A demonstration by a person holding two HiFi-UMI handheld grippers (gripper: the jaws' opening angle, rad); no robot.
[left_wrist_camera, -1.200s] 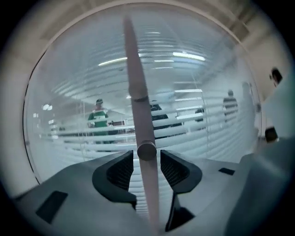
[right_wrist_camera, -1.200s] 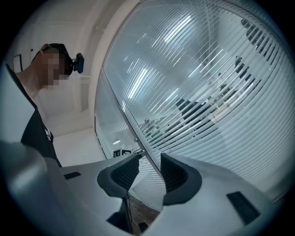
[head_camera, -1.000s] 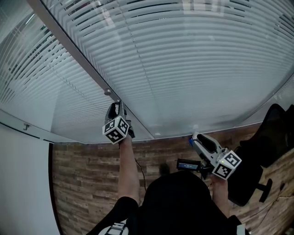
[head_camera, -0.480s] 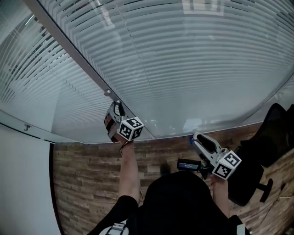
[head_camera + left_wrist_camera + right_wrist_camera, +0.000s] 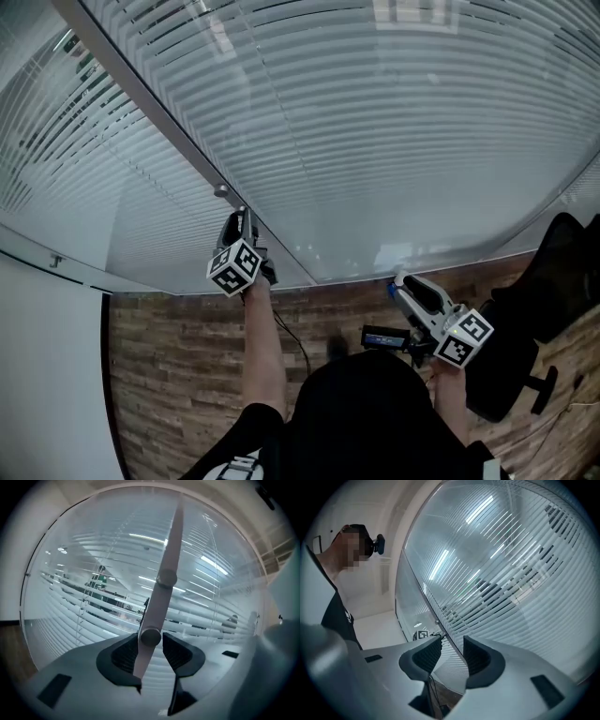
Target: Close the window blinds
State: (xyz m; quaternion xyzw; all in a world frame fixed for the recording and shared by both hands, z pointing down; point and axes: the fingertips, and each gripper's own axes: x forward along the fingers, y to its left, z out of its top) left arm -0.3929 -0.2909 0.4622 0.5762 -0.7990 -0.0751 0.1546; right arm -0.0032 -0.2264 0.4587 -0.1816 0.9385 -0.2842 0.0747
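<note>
The blinds (image 5: 403, 131) hang behind glass and fill the upper part of the head view, their slats running across two panes. On the left pane dark gaps show between the slats; on the right pane the slats lie closer together and look mostly pale. A grey bar (image 5: 141, 89) divides the two panes and carries two round knobs. The near knob (image 5: 151, 637) sits between the jaws of the left gripper (image 5: 245, 218), which is raised to the bar on an outstretched arm. Its jaws are drawn in on this knob, the pads against its sides, with the bar running up between them. The far knob (image 5: 221, 189) stands free just above the gripper. The right gripper (image 5: 397, 281) is held low at the right, near the person's body and well apart from the bar. Its jaws stand apart with nothing between them, pointing toward the glass. A black chair (image 5: 553, 309) stands at the far right on the wooden floor (image 5: 178, 375).
</note>
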